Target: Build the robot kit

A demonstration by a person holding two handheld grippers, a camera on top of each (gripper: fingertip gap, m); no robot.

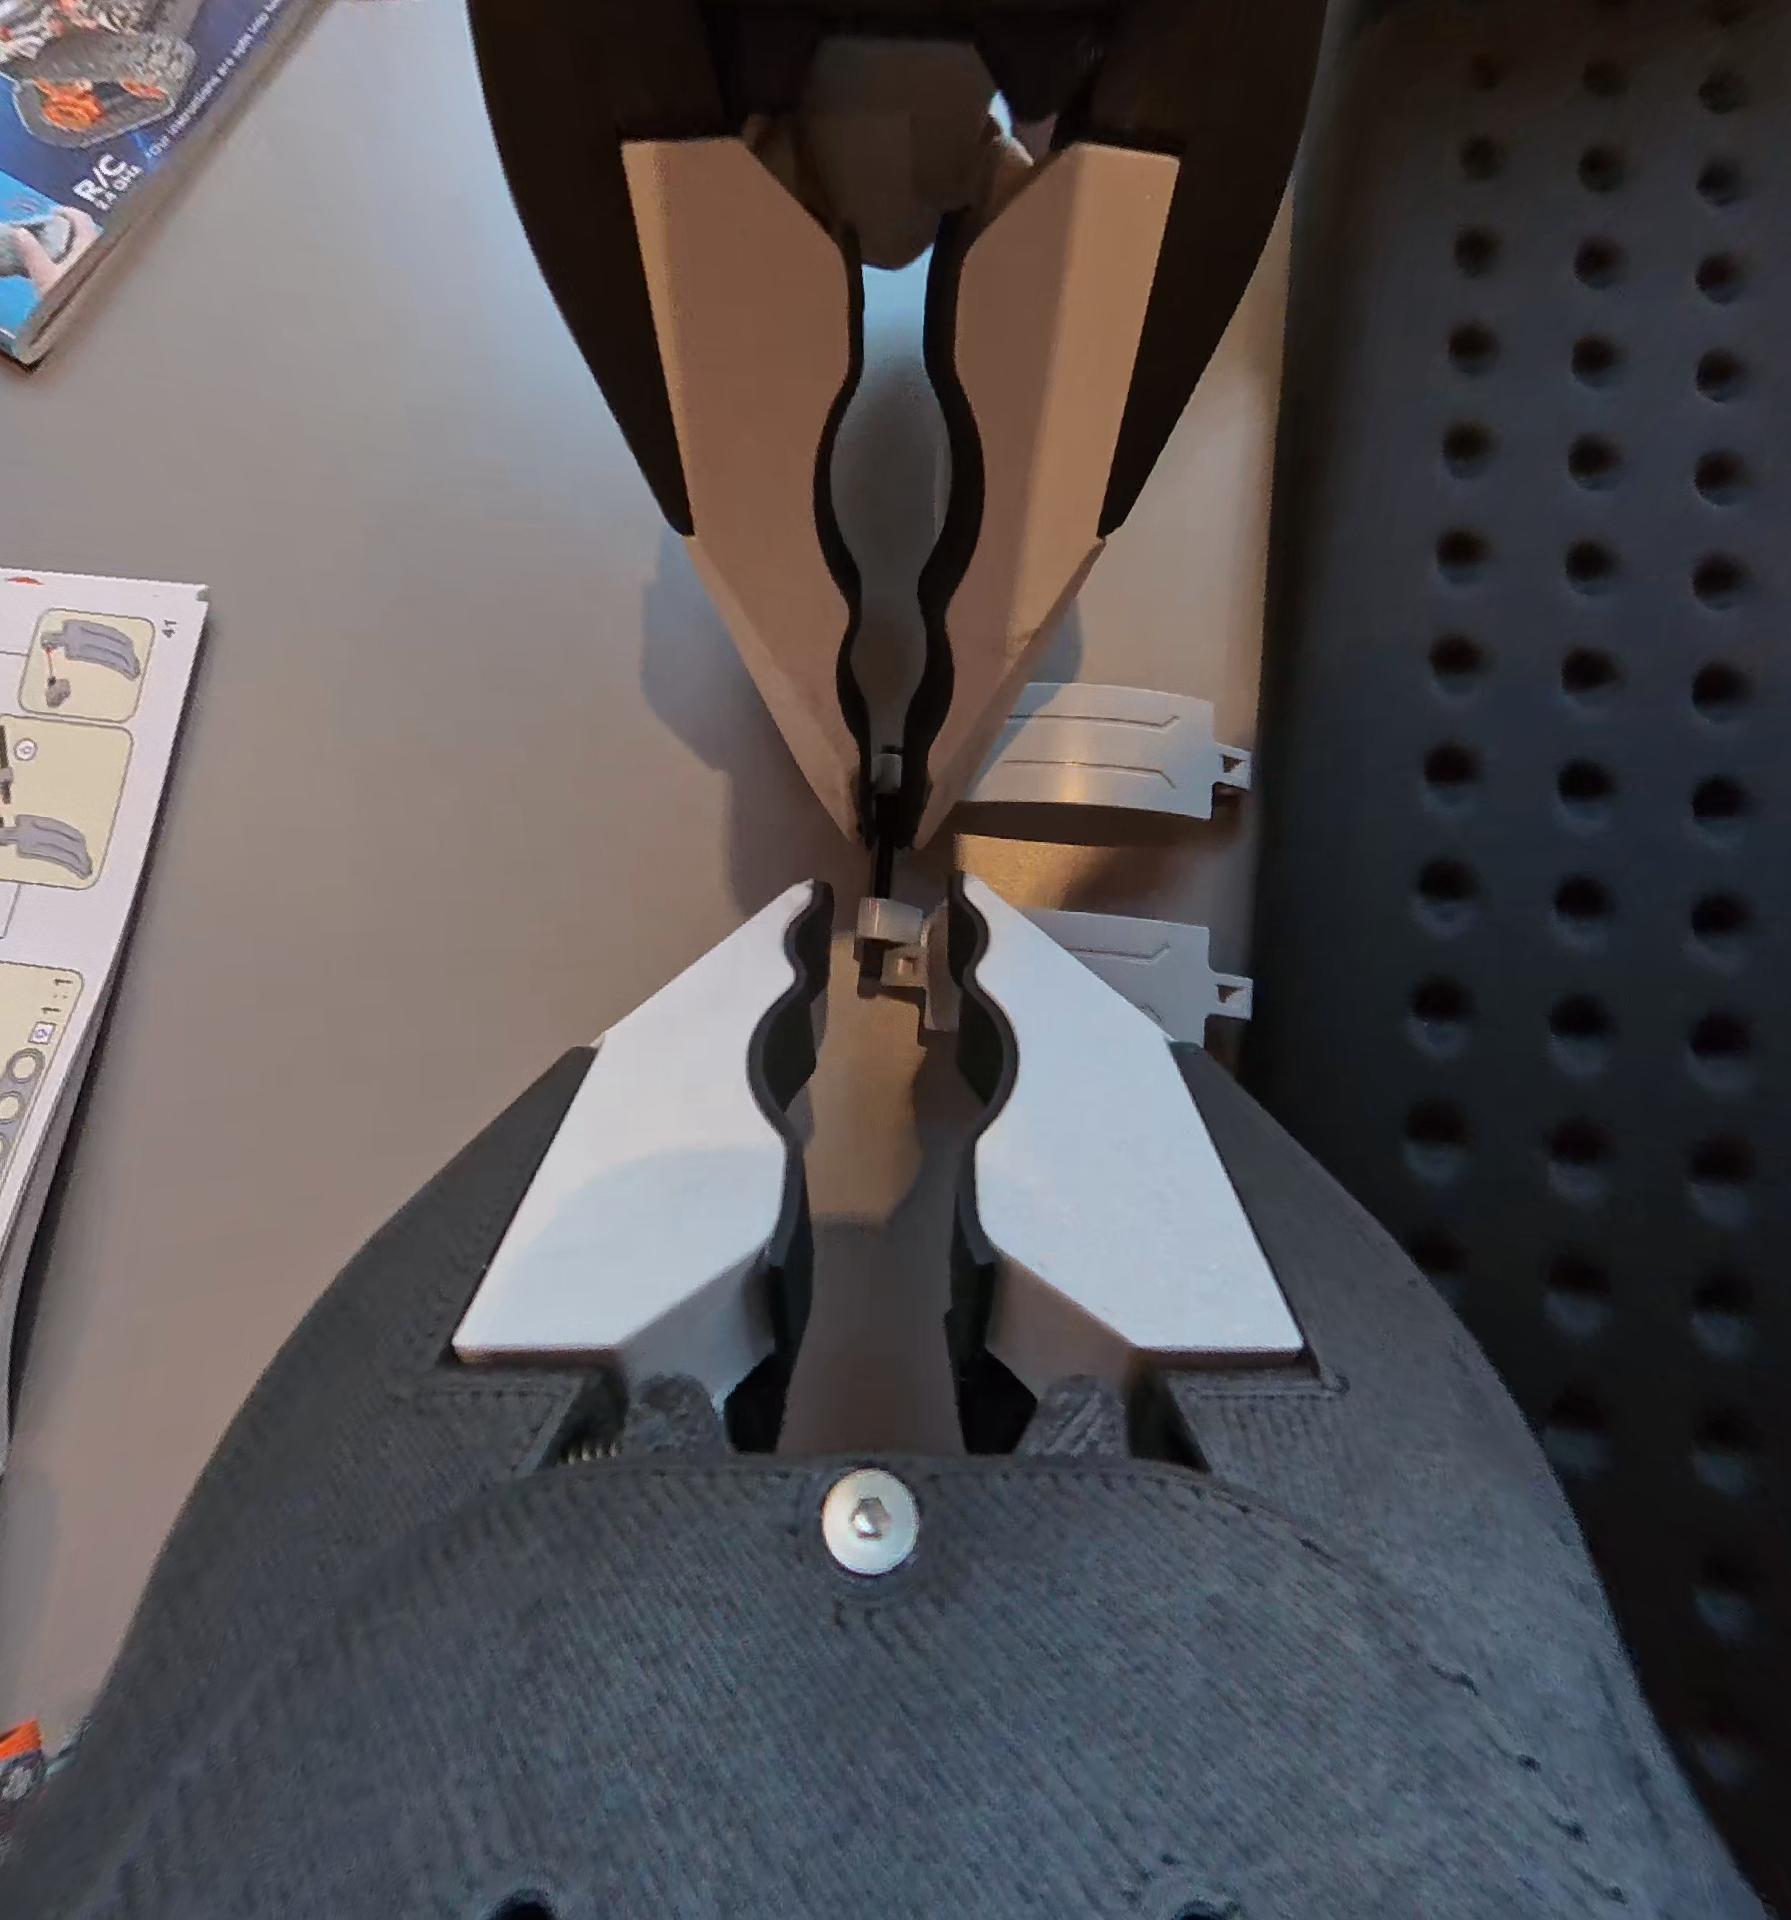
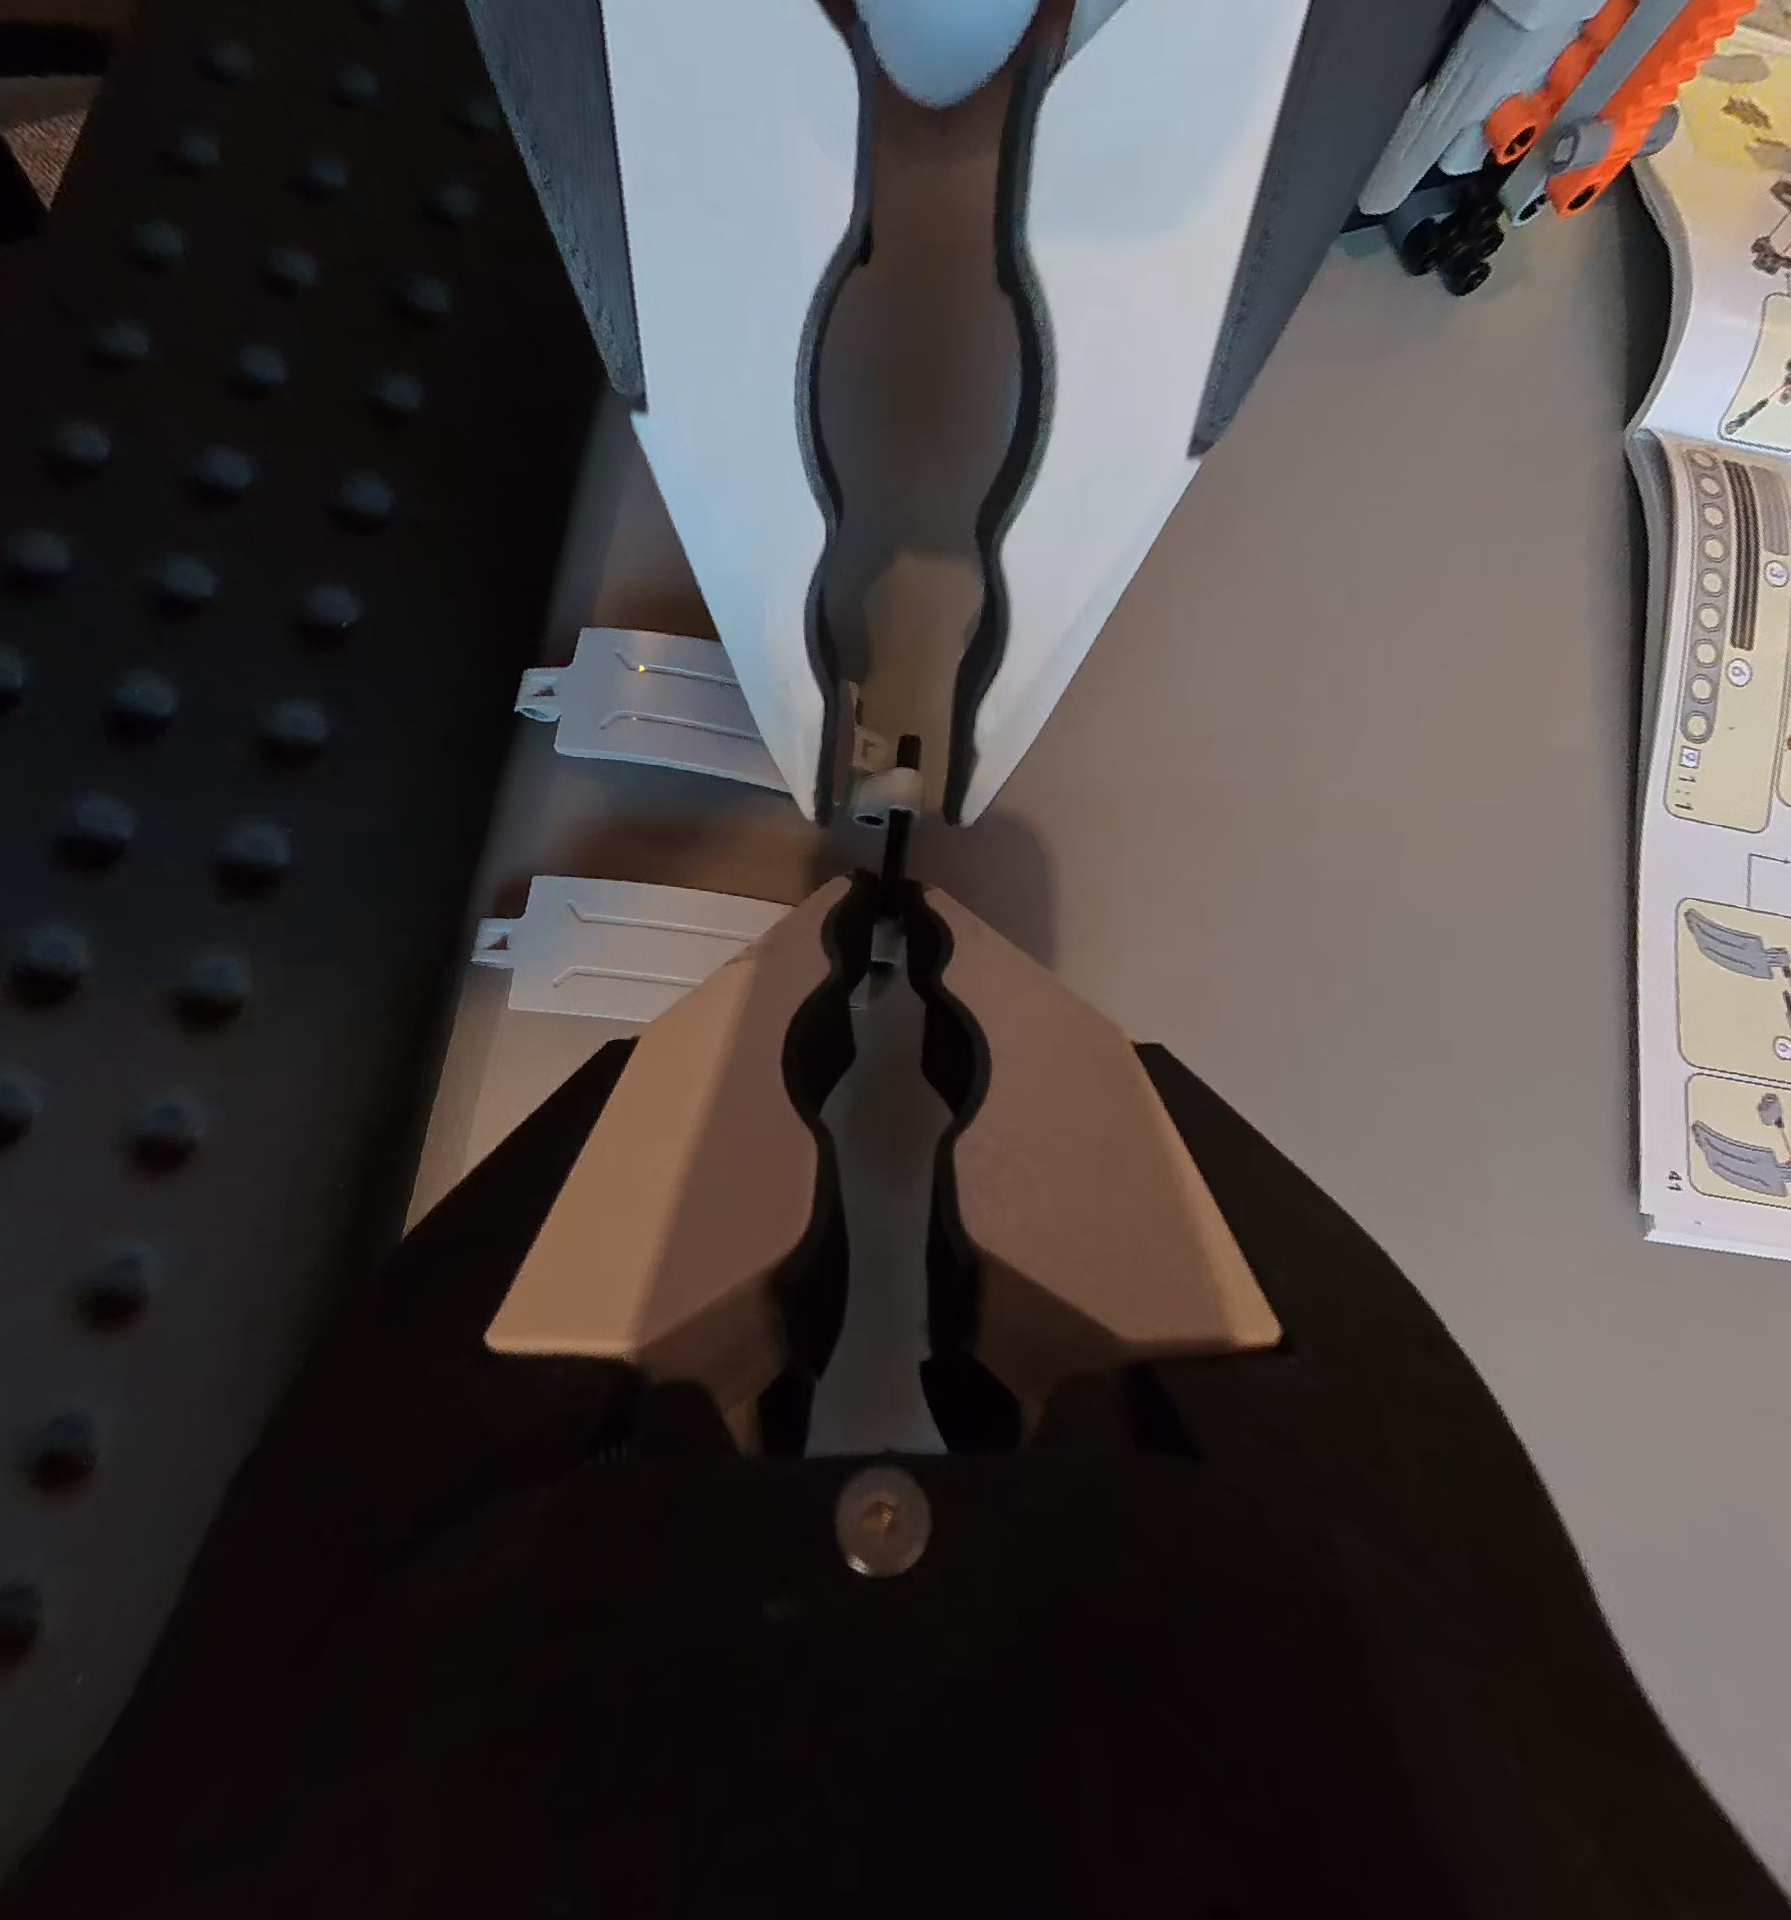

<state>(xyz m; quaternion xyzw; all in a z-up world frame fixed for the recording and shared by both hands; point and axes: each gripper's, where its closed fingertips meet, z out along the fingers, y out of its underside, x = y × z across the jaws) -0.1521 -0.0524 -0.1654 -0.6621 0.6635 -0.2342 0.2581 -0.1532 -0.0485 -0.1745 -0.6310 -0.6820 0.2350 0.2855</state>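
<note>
My two grippers meet tip to tip above a grey table. My right gripper (image 2: 891, 896), with tan fingers, is shut on a thin black axle (image 2: 897, 857) that carries a small grey bush (image 2: 885, 943). It enters the left wrist view from the top (image 1: 886, 831). My left gripper (image 1: 891, 899), with white fingers, is closed around a small grey connector (image 1: 886, 928); its jaws stand a little apart. The axle's tip passes through this connector (image 2: 886, 800). Two grey curved panels (image 1: 1088, 748) (image 1: 1130, 966) lie on the table just beside the fingertips.
A black studded mat (image 1: 1577, 831) runs along one side, right next to the panels. An open instruction booklet (image 1: 39, 935) lies on the other side, with a blue box (image 1: 70, 135) beyond it. A partly built orange and grey model (image 2: 1577, 125) stands near the booklet (image 2: 1753, 831).
</note>
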